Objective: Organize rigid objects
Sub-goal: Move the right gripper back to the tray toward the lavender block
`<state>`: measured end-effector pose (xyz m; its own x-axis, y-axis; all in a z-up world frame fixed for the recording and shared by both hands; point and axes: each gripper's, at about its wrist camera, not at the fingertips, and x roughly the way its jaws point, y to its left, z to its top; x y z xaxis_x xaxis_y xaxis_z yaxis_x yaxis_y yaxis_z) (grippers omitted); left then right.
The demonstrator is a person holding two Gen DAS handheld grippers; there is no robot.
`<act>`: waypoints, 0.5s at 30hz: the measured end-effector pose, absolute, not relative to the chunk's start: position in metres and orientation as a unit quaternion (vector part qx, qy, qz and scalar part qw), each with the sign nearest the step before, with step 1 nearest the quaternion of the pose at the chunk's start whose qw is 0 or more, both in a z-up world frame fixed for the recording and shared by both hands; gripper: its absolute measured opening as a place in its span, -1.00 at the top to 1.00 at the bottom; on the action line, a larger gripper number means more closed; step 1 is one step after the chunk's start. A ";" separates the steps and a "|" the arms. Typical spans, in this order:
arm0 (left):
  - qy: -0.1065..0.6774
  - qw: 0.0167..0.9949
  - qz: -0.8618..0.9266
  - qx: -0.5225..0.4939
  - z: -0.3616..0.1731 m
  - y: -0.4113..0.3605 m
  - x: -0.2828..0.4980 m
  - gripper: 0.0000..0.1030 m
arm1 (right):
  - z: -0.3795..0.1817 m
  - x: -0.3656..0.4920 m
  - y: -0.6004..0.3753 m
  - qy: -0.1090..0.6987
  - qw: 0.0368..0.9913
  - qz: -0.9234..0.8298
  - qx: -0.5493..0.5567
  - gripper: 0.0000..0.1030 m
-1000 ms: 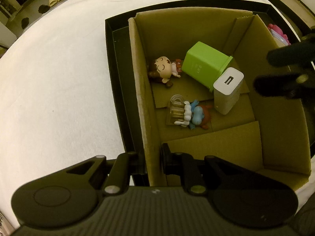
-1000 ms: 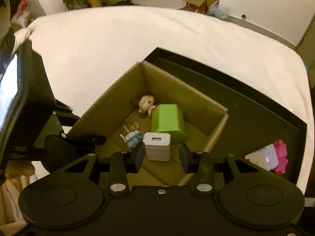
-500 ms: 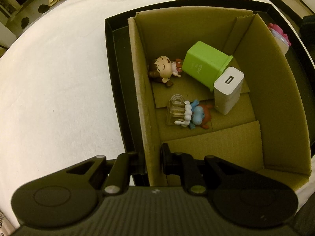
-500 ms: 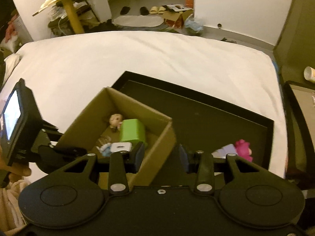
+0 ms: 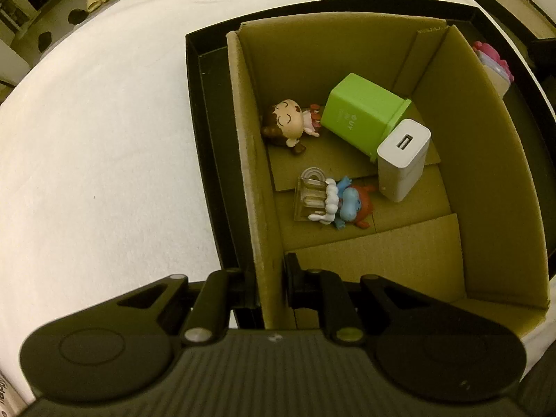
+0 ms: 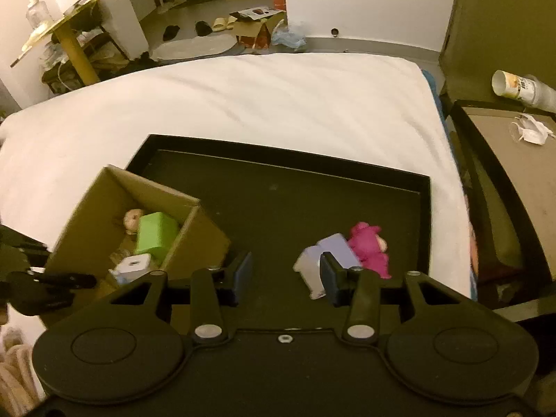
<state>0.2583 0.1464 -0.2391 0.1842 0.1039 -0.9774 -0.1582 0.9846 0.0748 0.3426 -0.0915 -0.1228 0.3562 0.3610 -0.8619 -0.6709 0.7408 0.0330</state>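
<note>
The left gripper (image 5: 269, 279) points steeply down, its jaws clenched on the near wall of the open brown cardboard box (image 5: 255, 215), one finger outside and one inside. The box stands in the left end of a shallow black rectangular tray (image 6: 278, 208) that lies on a bed with a white sheet (image 6: 243, 104).

Inside the box, a lime-green plastic bin (image 5: 361, 114) lies on its side, its long axis running diagonally across the floor with the rim toward the right wall. A white cube-shaped USB charger (image 5: 403, 160) stands just against that rim, its port facing up. A small doll with a big brown-haired head (image 5: 286, 127) lies beside the bin's base, head toward the left wall. Nearer, a blue and white figurine (image 5: 342, 205) lies on its side against a clear plastic piece (image 5: 309, 198).

The right gripper (image 6: 285, 274) hangs over the bare middle of the tray; its jaws have just been opening and nothing is between them. Just beyond its right finger, a pale lavender block (image 6: 328, 253) lies touching a magenta plush toy (image 6: 368, 246).
</note>
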 end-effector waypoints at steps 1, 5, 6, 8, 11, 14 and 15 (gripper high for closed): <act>0.633 0.769 0.085 -0.022 -0.239 0.147 0.258 0.76 | -0.125 0.346 -0.093 0.470 0.807 0.320 -0.162 0.15; 0.632 0.770 0.085 -0.025 -0.238 0.147 0.257 0.76 | -0.132 0.358 -0.098 0.470 0.804 0.329 -0.156 0.08; 0.632 0.770 0.085 -0.025 -0.238 0.147 0.257 0.76 | -0.133 0.360 -0.099 0.470 0.801 0.337 -0.154 0.03; 0.633 0.769 0.086 -0.024 -0.237 0.146 0.258 0.76 | -0.136 0.362 -0.100 0.464 0.795 0.358 -0.158 -0.14; 0.635 0.768 0.086 -0.021 -0.238 0.145 0.259 0.76 | -0.144 0.366 -0.097 0.463 0.791 0.358 -0.177 -0.14; 0.636 0.767 0.087 -0.020 -0.238 0.144 0.260 0.76 | -0.154 0.371 -0.097 0.465 0.788 0.359 -0.187 -0.13; 0.636 0.766 0.087 -0.020 -0.238 0.144 0.260 0.76 | -0.157 0.372 -0.096 0.465 0.786 0.358 -0.193 -0.13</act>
